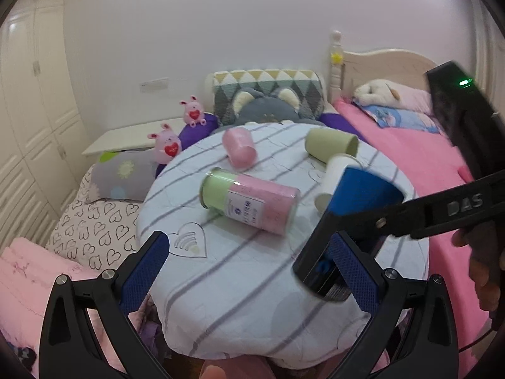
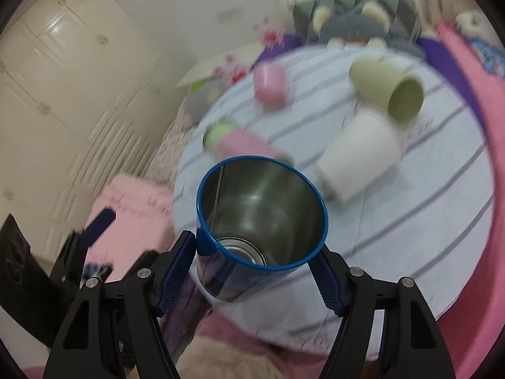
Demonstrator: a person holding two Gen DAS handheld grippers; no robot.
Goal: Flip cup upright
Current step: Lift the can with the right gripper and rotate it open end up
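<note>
The right gripper (image 2: 257, 262) pinches the blue cup (image 2: 260, 221) between its two pads, held above the near edge of the round striped tabletop (image 2: 410, 221); the right wrist view looks straight into its steel interior, mouth tilted toward the far side, while everything behind is motion-blurred. In the left wrist view the same cup (image 1: 363, 195) is smeared and its lower part is hidden by the right gripper's black arm. The left gripper (image 1: 252, 271) hangs spread wide over the near edge, touching nothing. Only that view shows sharply the pink cup (image 1: 239, 147), green cup (image 1: 329, 145), white cup (image 1: 331, 180) and labelled canister (image 1: 251, 200), all lying on their sides.
</note>
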